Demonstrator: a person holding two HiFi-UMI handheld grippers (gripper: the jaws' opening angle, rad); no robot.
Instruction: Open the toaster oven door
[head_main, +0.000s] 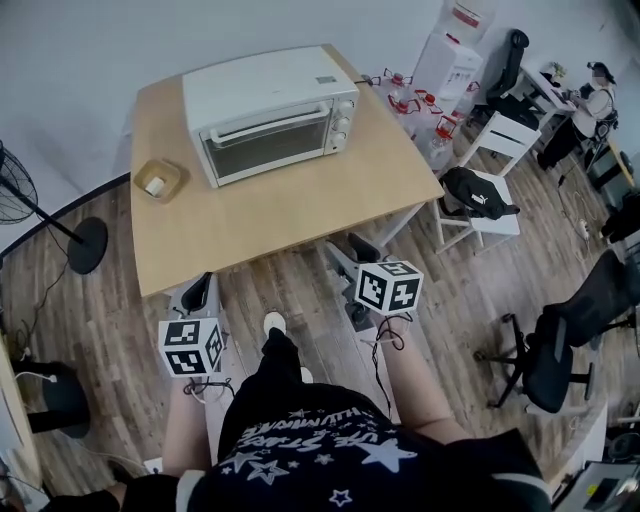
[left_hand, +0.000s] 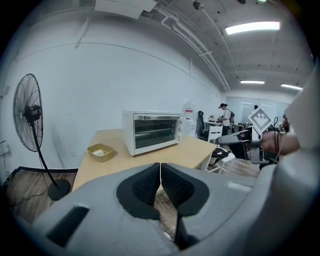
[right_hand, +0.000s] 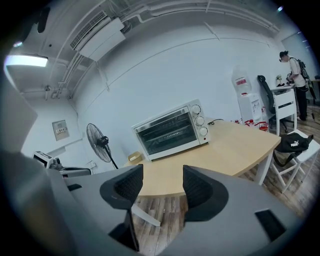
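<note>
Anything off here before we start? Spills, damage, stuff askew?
Nothing stands out. The toaster oven sits upright on the table, door shut, small wooden dish beside it, no spills. Both tongs hang short of the table, empty: left tongs shut, right tongs open.

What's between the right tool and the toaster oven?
Only bare wooden tabletop and plank floor separate the right tool from the white metal toaster oven, shown in the right gripper view.
</note>
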